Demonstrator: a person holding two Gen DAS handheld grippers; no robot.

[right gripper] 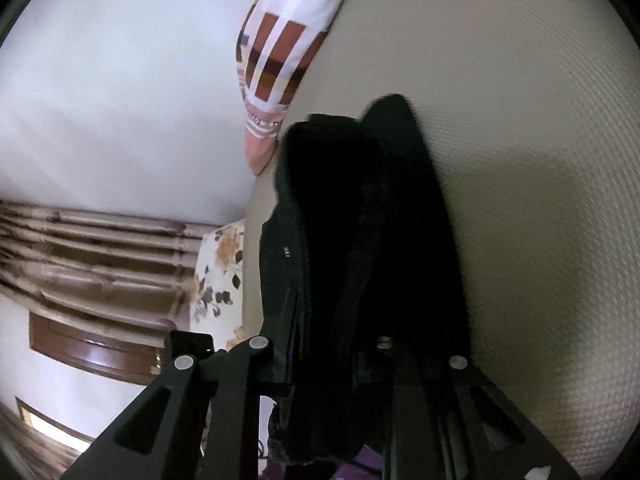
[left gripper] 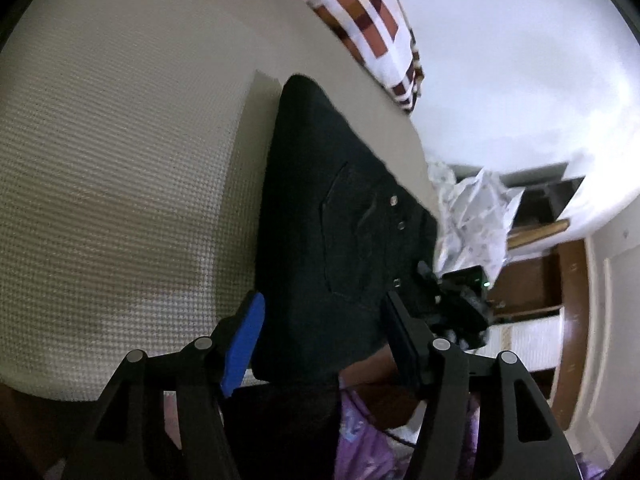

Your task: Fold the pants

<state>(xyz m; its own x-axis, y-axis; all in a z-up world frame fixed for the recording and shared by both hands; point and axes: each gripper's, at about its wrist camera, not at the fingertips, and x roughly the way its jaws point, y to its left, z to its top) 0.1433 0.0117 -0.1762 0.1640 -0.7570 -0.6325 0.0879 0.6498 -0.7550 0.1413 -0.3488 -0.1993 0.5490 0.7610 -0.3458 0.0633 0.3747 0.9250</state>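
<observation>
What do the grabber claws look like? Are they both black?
Mostly. The left gripper has black angular link arms with round silver pins, one bright blue finger pad and one black finger. The right gripper has the same black links and silver pins; its pads are hidden by dark cloth.

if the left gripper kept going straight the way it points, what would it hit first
Probably the black pants lying on the bed: the open left gripper already straddles their near edge, though depth is unclear.

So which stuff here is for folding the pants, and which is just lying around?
For the job:
black pants
left hand-held gripper
right hand-held gripper
bed

Just lying about:
patterned pillow
floral cloth
crumpled white fabric
</observation>
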